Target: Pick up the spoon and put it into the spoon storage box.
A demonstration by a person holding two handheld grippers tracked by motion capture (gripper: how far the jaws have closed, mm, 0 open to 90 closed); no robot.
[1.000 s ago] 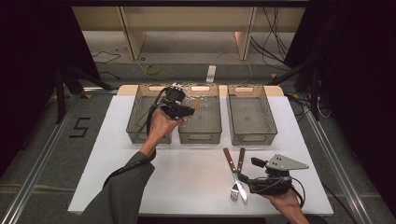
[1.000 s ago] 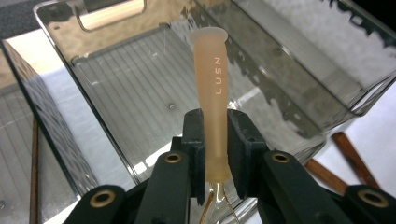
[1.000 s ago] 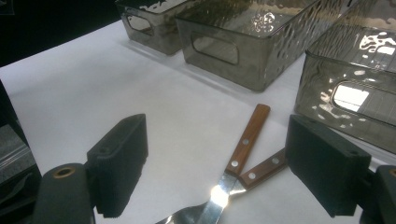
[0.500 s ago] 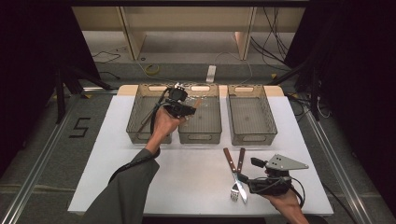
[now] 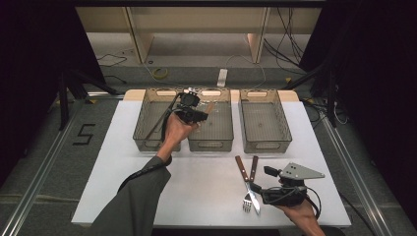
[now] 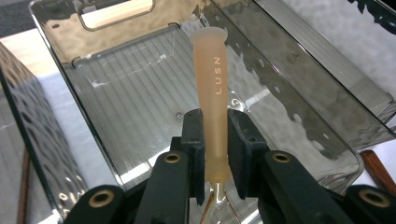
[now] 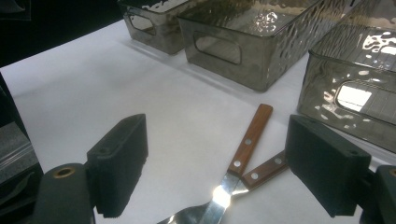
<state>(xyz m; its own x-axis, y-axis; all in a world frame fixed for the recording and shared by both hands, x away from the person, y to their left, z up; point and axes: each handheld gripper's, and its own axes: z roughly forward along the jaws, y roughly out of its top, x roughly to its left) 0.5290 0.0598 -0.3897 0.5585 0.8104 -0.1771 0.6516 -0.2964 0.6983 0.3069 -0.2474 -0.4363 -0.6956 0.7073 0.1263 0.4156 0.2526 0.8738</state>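
Note:
My left gripper (image 6: 215,125) is shut on the peach-coloured handle (image 6: 211,79) of a utensil marked LUSN. It holds it over the middle smoky plastic bin (image 6: 140,88). The utensil's working end is hidden under the jaws. In the high view the left gripper (image 5: 200,114) hovers above that middle bin (image 5: 210,145), and the handle (image 5: 209,106) points away from the hand. My right gripper (image 7: 217,142) stands wide open low over the white table. A knife (image 7: 247,137) and a fork (image 7: 267,167) with wooden handles lie crossed between its jaws. In the high view the right gripper (image 5: 259,192) sits at the blade ends of the pair (image 5: 247,169).
Three smoky transparent bins stand in a row at the back of the table: left (image 5: 142,118), middle and right (image 5: 265,146). The white table top (image 5: 196,182) is bare between the bins and the front edge. Dark floor and cables surround the table.

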